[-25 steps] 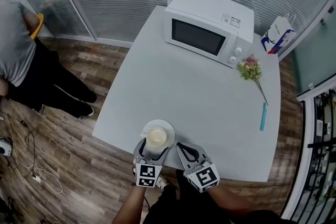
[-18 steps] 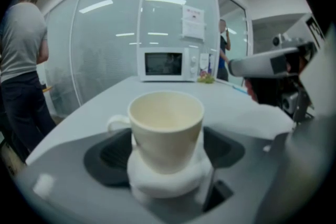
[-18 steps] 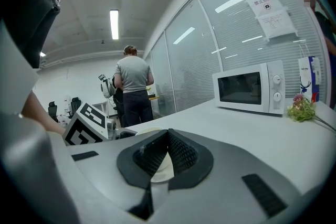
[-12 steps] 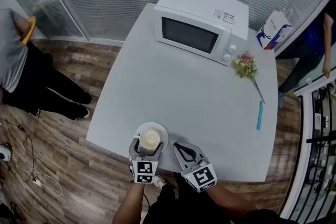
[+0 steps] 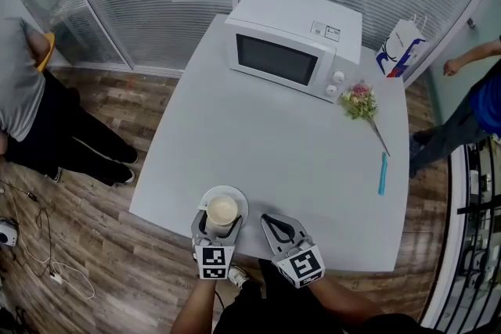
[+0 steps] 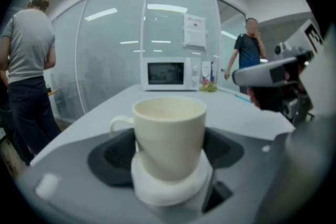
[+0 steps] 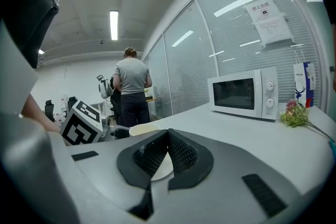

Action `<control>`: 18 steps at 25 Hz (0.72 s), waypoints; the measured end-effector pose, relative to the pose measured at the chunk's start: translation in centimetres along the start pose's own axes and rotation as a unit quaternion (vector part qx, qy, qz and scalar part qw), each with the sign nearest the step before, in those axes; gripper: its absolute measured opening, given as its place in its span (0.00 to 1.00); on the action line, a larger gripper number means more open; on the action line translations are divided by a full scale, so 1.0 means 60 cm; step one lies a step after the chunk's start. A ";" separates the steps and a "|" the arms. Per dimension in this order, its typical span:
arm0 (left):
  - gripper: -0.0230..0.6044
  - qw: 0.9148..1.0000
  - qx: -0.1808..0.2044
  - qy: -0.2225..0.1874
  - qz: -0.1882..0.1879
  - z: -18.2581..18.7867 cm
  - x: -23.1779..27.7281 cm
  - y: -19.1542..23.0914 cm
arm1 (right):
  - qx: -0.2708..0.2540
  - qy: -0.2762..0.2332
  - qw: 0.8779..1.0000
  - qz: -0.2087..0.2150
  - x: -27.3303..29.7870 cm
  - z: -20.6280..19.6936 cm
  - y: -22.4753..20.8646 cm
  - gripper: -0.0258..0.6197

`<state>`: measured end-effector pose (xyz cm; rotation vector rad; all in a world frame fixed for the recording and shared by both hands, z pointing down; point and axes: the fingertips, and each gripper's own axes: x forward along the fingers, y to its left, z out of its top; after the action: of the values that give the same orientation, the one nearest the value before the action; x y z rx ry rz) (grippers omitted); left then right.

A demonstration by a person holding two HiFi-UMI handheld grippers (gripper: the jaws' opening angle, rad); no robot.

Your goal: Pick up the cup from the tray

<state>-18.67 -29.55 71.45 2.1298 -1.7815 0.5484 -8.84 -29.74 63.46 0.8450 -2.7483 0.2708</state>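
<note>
A cream cup (image 5: 222, 211) with its handle to the left stands over a white round tray (image 5: 239, 195) at the table's near left edge. My left gripper (image 5: 218, 220) is shut on the cup (image 6: 169, 132), with dark pads (image 6: 113, 155) against both sides of it. I cannot tell whether the cup still touches the tray. My right gripper (image 5: 275, 224) is just right of it, shut and empty, its jaws (image 7: 168, 136) meeting at the tips. In the right gripper view, the cup rim (image 7: 140, 128) shows behind them.
A white microwave (image 5: 286, 51) stands at the table's far side. A flower sprig (image 5: 358, 102) and a blue pen (image 5: 382, 173) lie at the right. A paper bag (image 5: 395, 49) sits beyond the corner. People stand at the left (image 5: 23, 90) and right (image 5: 470, 109).
Both grippers keep their hold and place by the tray. The head view has shifted slightly, and a person in blue has come into sight at the right.
</note>
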 end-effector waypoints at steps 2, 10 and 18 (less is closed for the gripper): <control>0.68 1.000 0.003 -0.011 0.001 0.019 -0.010 -0.001 | -0.003 -0.007 1.000 -0.003 -0.005 0.008 0.000 0.05; 0.68 0.998 0.016 -0.062 -0.002 0.110 -0.066 -0.004 | -0.015 -0.037 0.999 -0.018 -0.024 0.056 -0.006 0.05; 0.68 0.994 0.020 -0.109 -0.001 0.188 -0.118 0.013 | -0.043 -0.085 0.995 -0.029 -0.029 0.139 -0.002 0.05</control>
<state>-19.51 -28.85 58.15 2.2948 -1.8957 0.3648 -8.89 -31.00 55.03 0.9658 -2.8615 0.0713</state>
